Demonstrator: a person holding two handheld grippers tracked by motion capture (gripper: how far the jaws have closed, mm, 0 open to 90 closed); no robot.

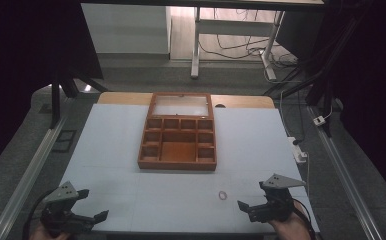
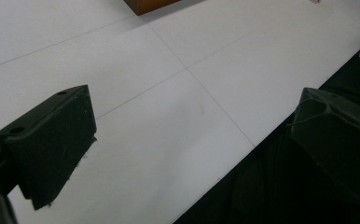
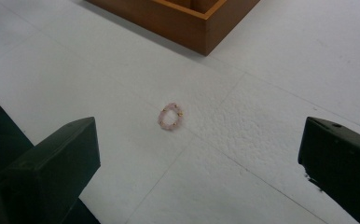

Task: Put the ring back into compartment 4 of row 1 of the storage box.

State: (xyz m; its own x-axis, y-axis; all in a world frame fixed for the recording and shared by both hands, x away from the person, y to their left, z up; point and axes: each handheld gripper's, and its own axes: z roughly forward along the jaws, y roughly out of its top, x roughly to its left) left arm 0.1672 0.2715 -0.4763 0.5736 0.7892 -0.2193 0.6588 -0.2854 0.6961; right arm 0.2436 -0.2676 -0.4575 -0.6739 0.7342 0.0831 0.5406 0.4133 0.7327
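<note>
A small pink bead bracelet (image 3: 170, 116) lies flat on the white table (image 1: 111, 150), apart from the open wooden compartment box (image 1: 177, 131) and at about four o'clock from it, just off the box's near right corner. The right gripper (image 1: 253, 207) sits at the table's five o'clock edge with its jaws spread wide and empty, pointed so the bracelet lies centred between them a little ahead, which looks like a line-up for a pickup. The left gripper (image 1: 88, 210), at seven o'clock, is likewise wide open and holds nothing, probably parked clear of the work.
</note>
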